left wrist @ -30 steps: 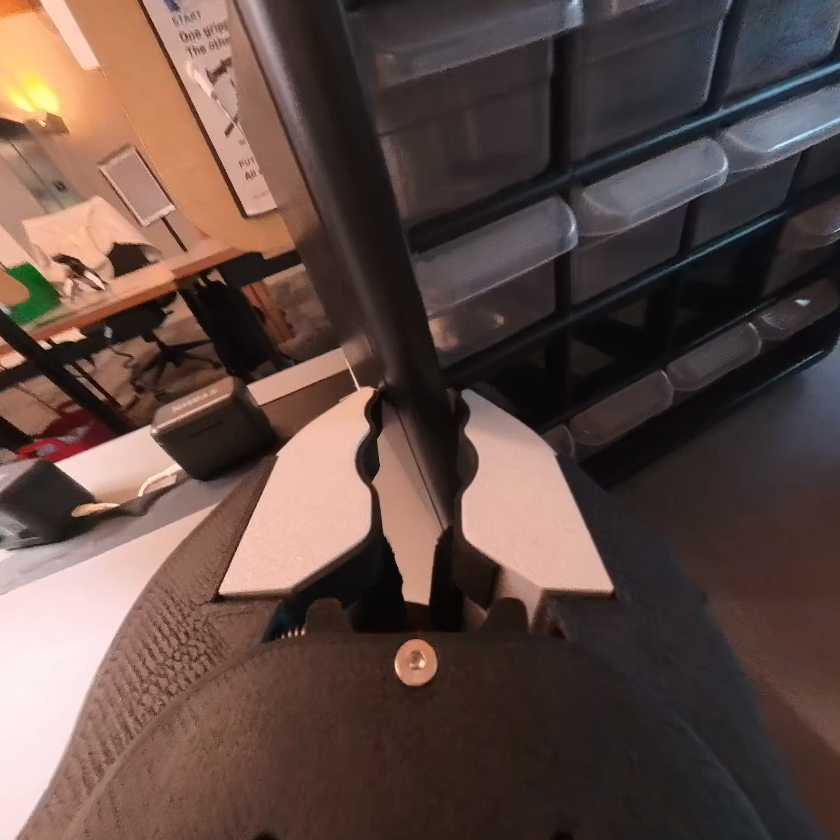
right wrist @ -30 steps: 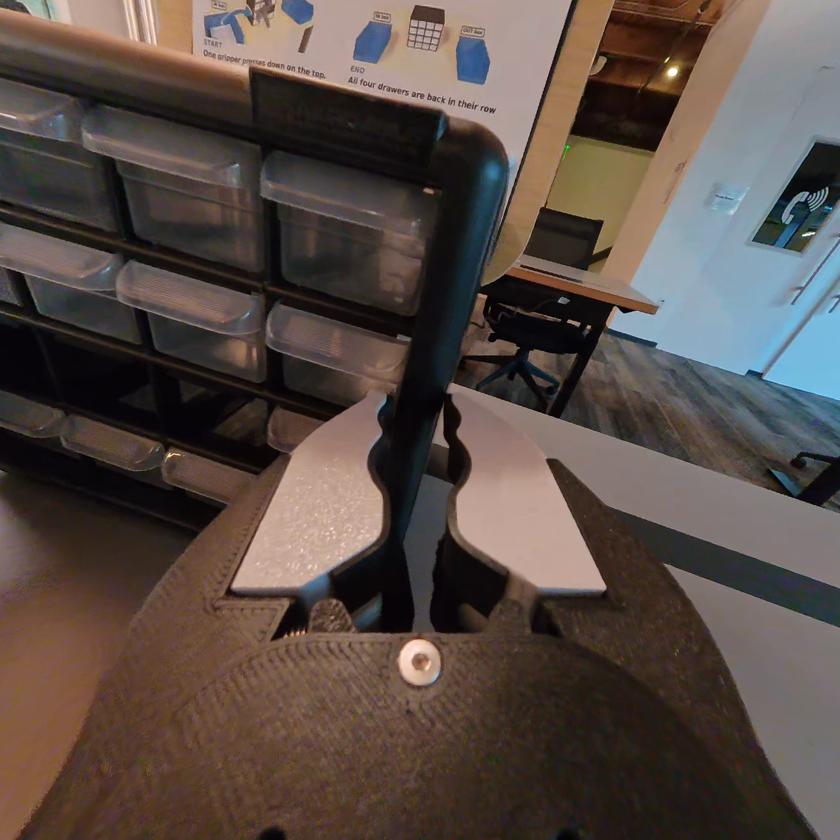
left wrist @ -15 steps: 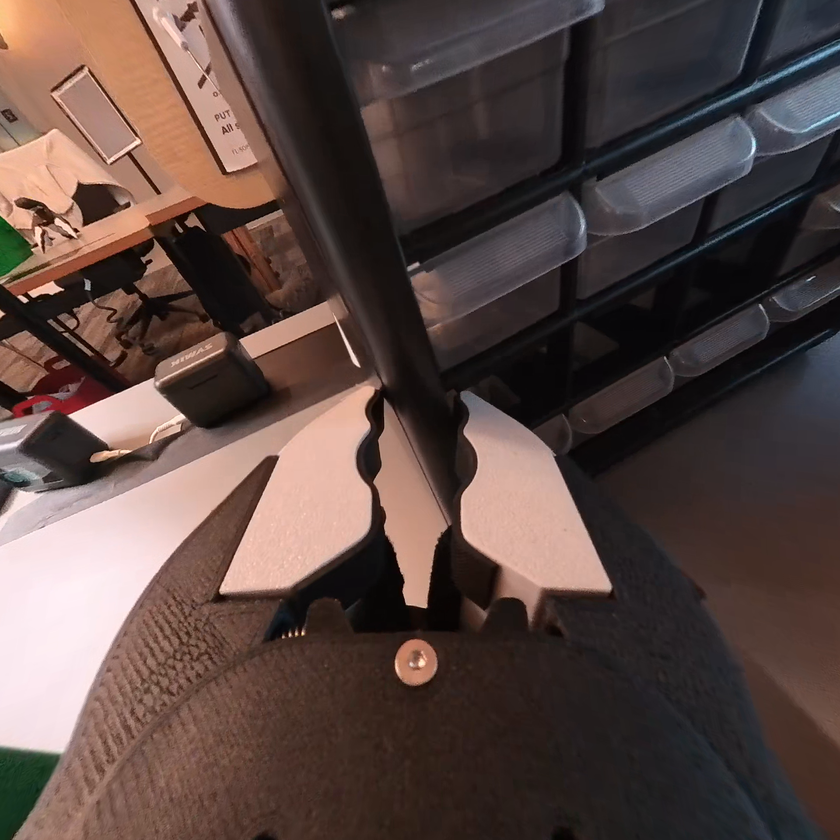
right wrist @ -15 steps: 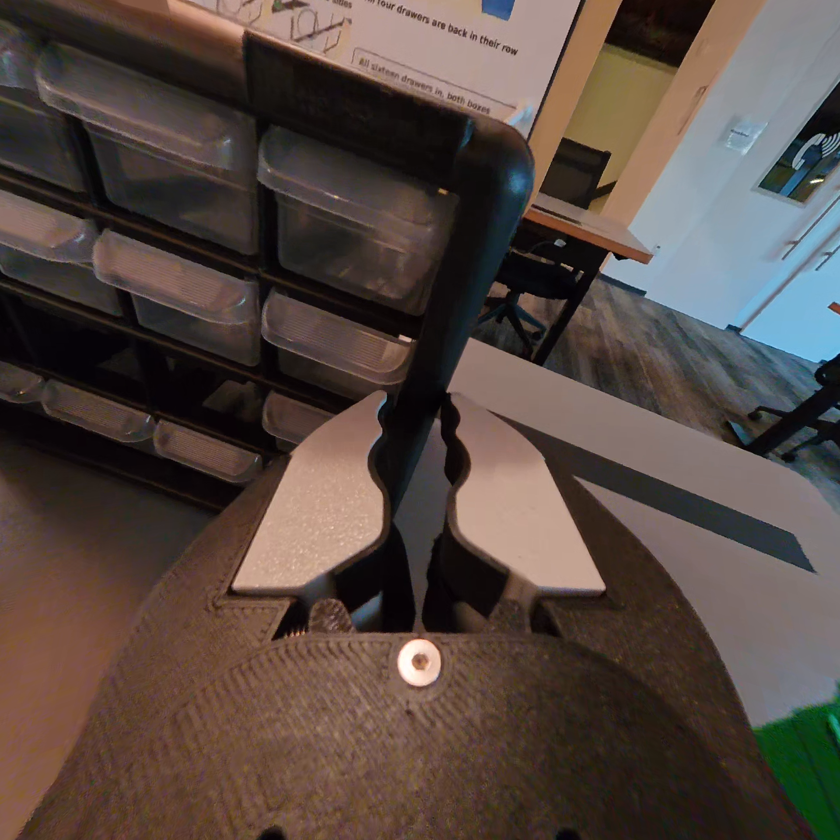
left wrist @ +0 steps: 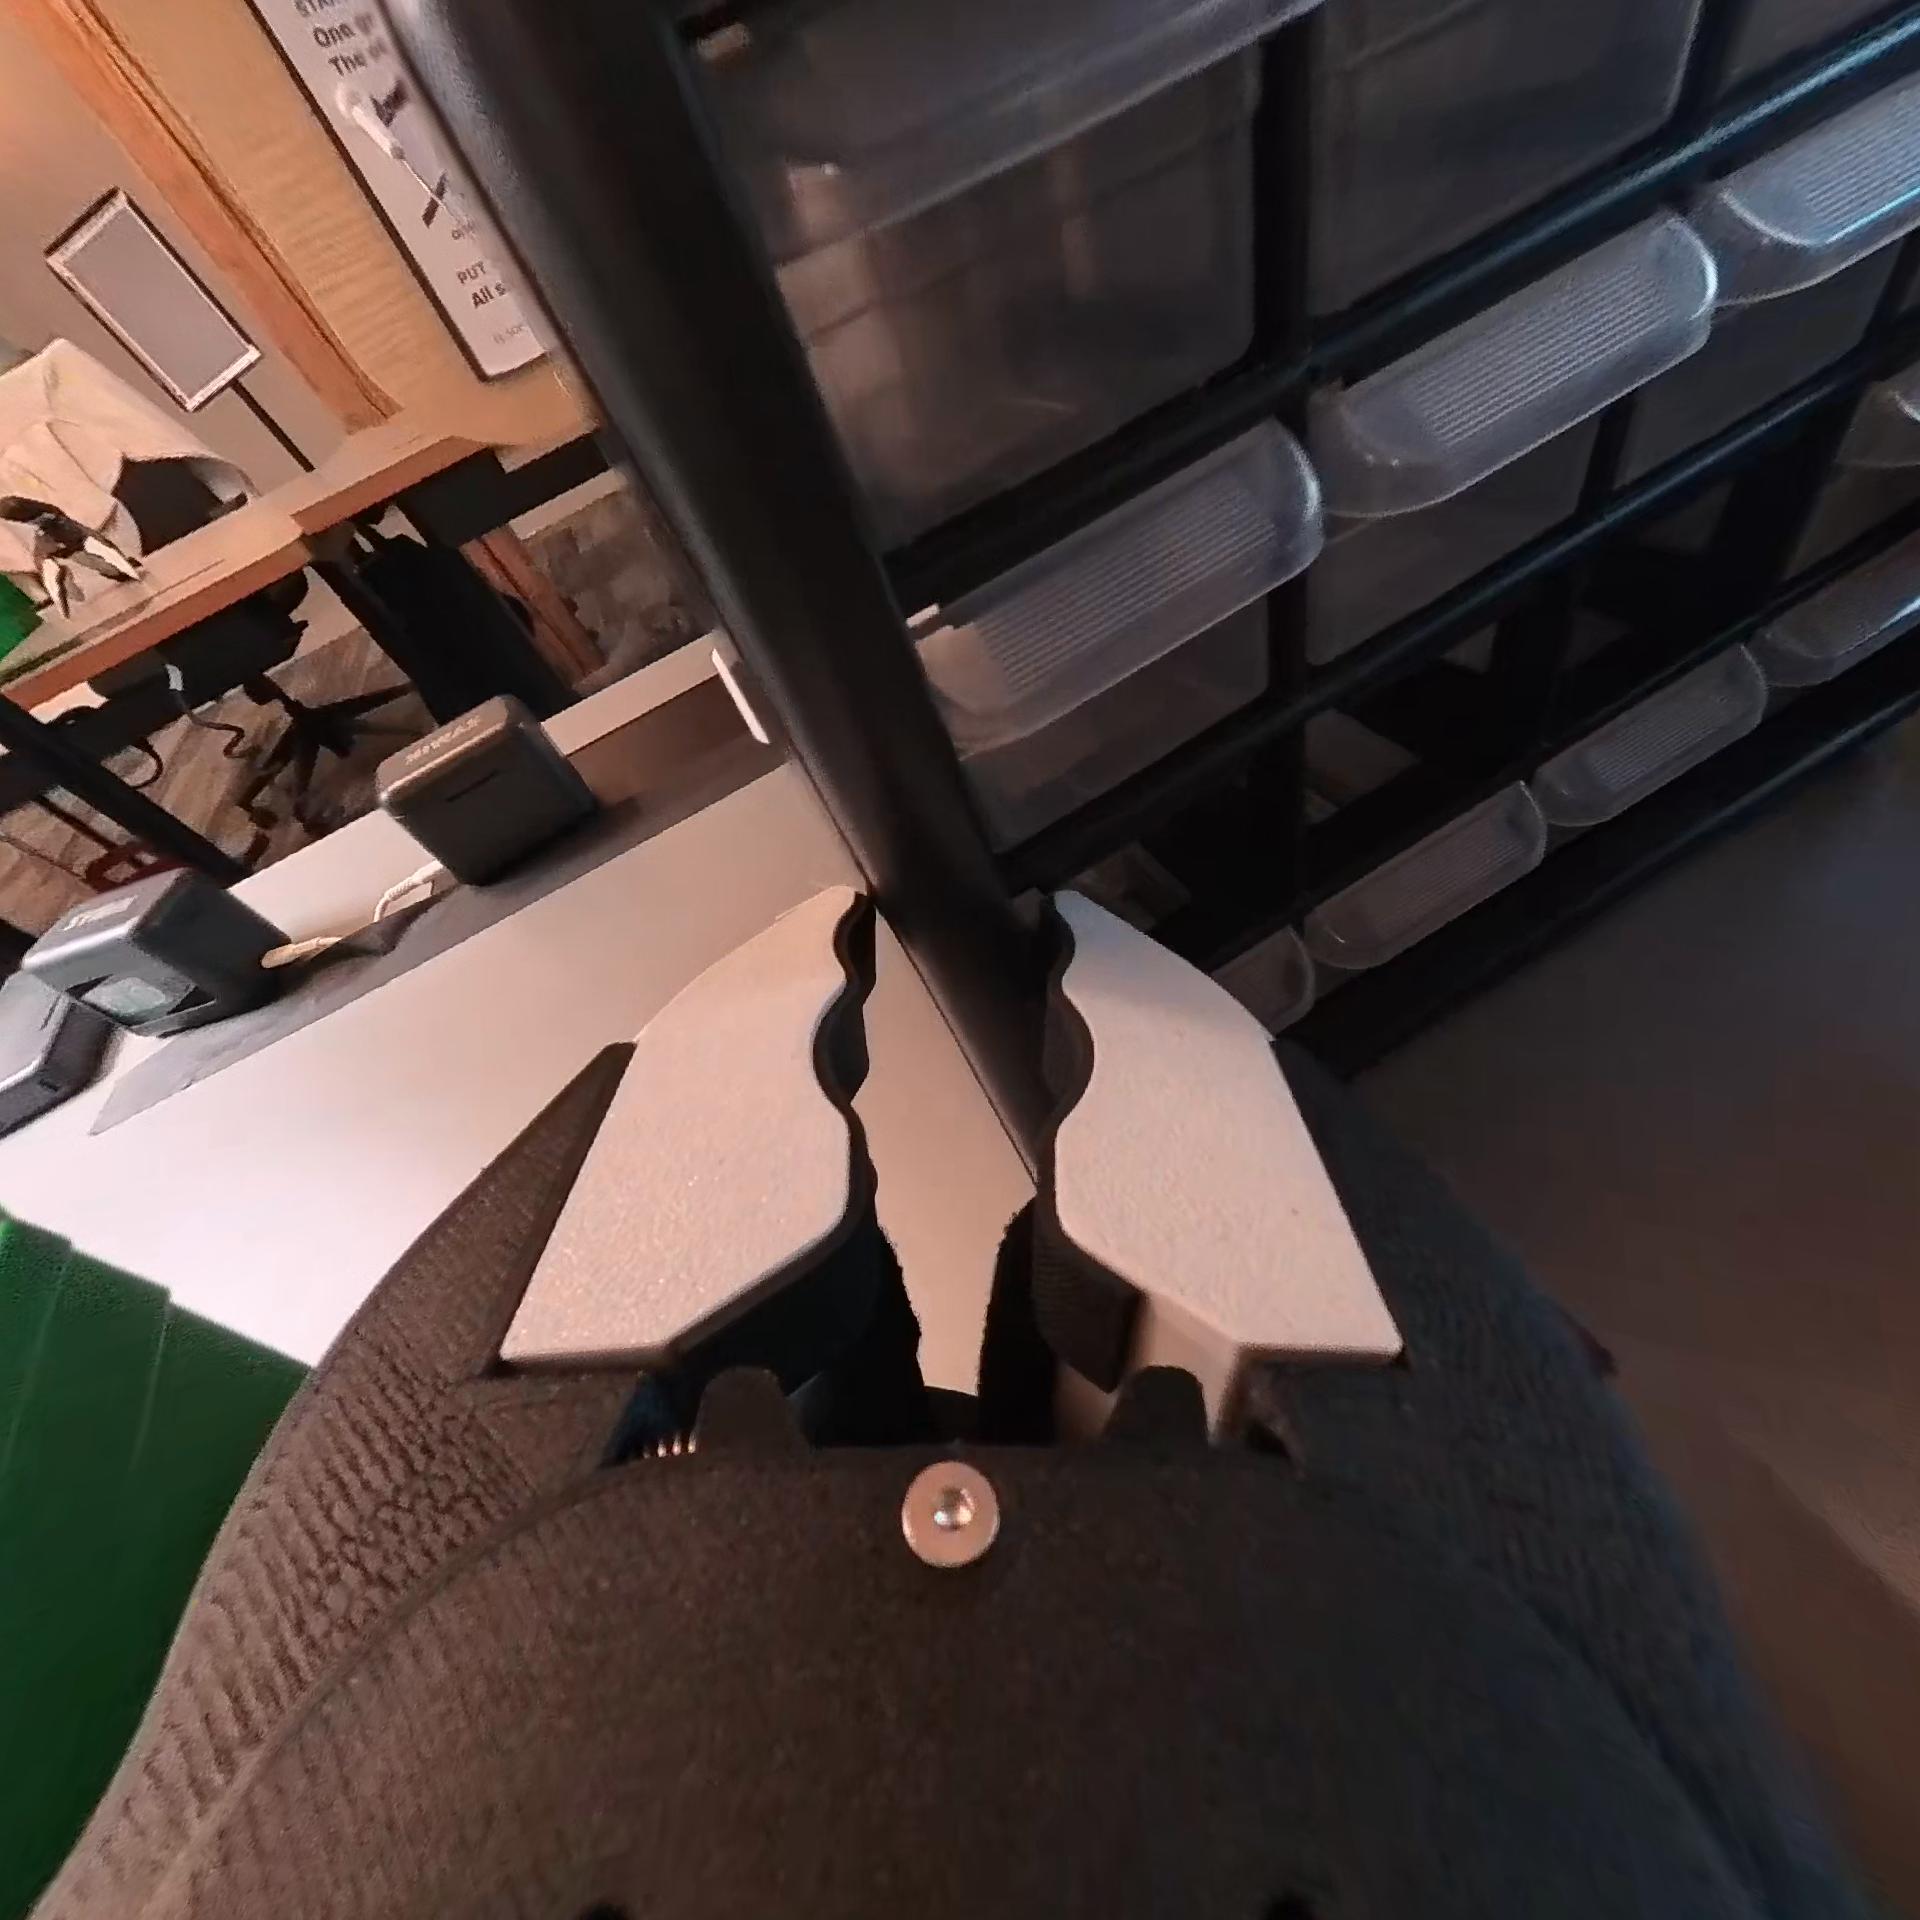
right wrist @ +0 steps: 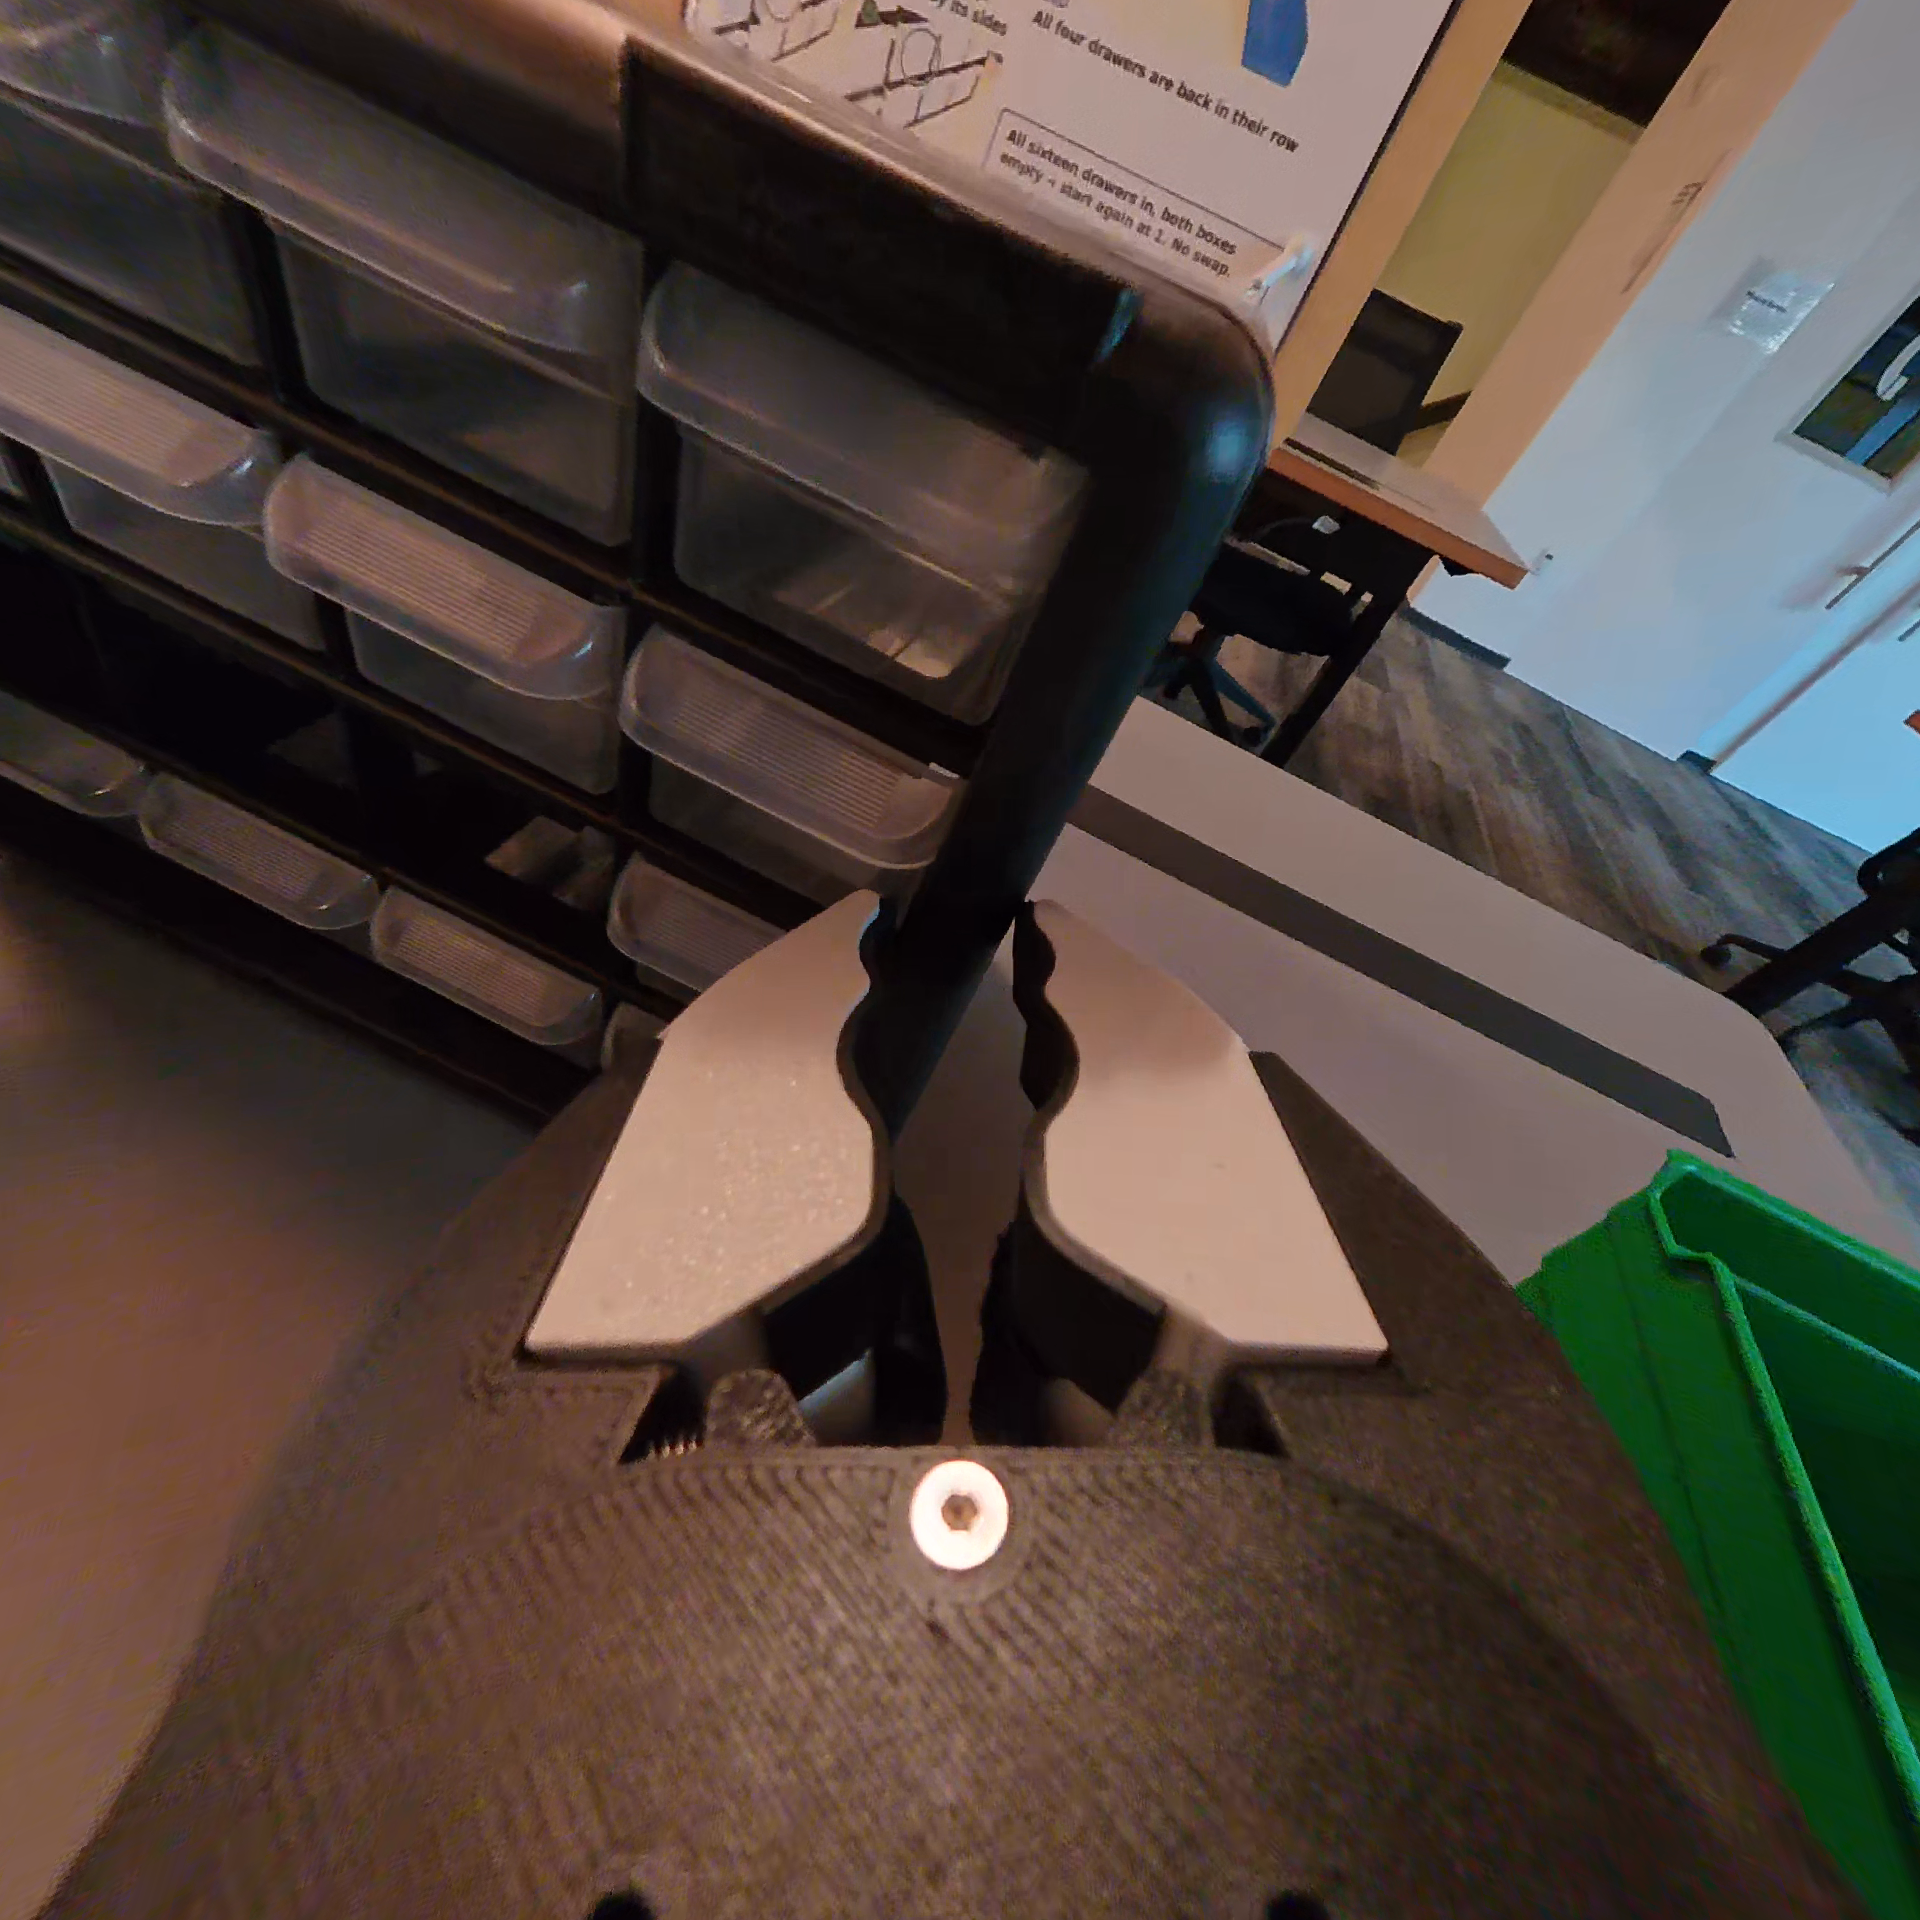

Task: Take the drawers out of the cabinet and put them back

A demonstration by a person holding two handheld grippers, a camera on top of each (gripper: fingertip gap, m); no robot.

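- The left gripper [left wrist: 956, 935] has its two grey fingers closed in on the black front-left upright of the drawer cabinet [left wrist: 727, 416]; the post fills the narrow gap between the tips, though real squeezing contact cannot be told.
- The right gripper [right wrist: 945, 925] does the same at the cabinet's [right wrist: 1101, 582] front-right upright, its jaws close on either side of the post just below the rounded top corner.
- The cabinet stands on a grey table [right wrist: 1299, 997], its front facing both grippers.
- Clear plastic drawers [left wrist: 1122, 582] sit pushed into the cabinet's upper rows; in the right wrist view the same kind of clear drawers [right wrist: 831, 499] fill the upper slots.
- Lower in the cabinet, several slots look dark, with only low clear drawer fronts showing along the bottom row.
- Left of the cabinet, a small dark box [left wrist: 483, 790] rests on the table.
- Right of the cabinet, a green bin [right wrist: 1766, 1403] sits at the table's near edge.
- Behind the cabinet hangs a white printed poster [right wrist: 1122, 125].
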